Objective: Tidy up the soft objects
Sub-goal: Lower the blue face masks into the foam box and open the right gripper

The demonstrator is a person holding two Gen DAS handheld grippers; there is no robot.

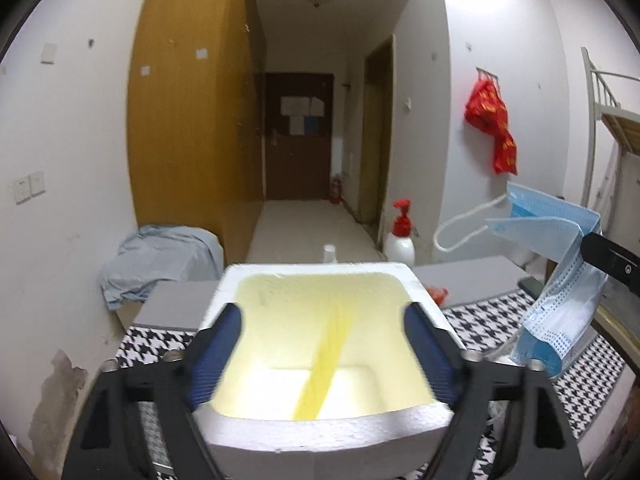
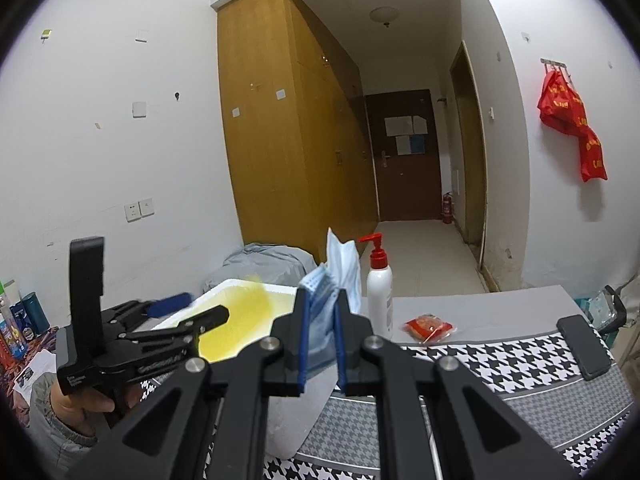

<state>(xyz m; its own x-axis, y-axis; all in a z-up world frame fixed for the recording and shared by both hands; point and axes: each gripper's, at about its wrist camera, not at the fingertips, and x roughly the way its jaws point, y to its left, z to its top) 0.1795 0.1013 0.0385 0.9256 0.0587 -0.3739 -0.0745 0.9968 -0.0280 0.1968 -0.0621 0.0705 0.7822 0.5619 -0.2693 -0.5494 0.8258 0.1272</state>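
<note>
At the far left of the right wrist view, a person's hand (image 2: 86, 396) is gripping the handle of the left gripper (image 2: 188, 312), which is reaching over the white foam box (image 2: 288, 416). Its fingers are standing wide apart, nothing pressed between them; in the left wrist view the left gripper (image 1: 324, 344) is hovering above the box's open top, one blue-padded finger (image 1: 214, 356) at each side wall. A blurred yellow item (image 1: 324, 364) is showing inside the box (image 1: 320, 430), streaked by motion, so what it is cannot be told. The box is sitting on the houndstooth-patterned counter (image 2: 520, 364).

Further right, the right gripper (image 2: 322, 344) is pointing forward just beside the box, its fingers clamped close together on a blue face mask (image 2: 334, 280), which is sticking up between the pads above the box's near right corner. In the left wrist view the same face mask (image 1: 560, 280) is hanging in the air to the right of the box, one white ear loop drooping toward it.

Behind the mask, a white pump bottle (image 2: 379, 292) with a red top is standing upright on the counter. To its right a small red packet (image 2: 428, 328) is lying flat, and further right still a dark phone (image 2: 584, 348) is resting near the counter's edge.
</note>
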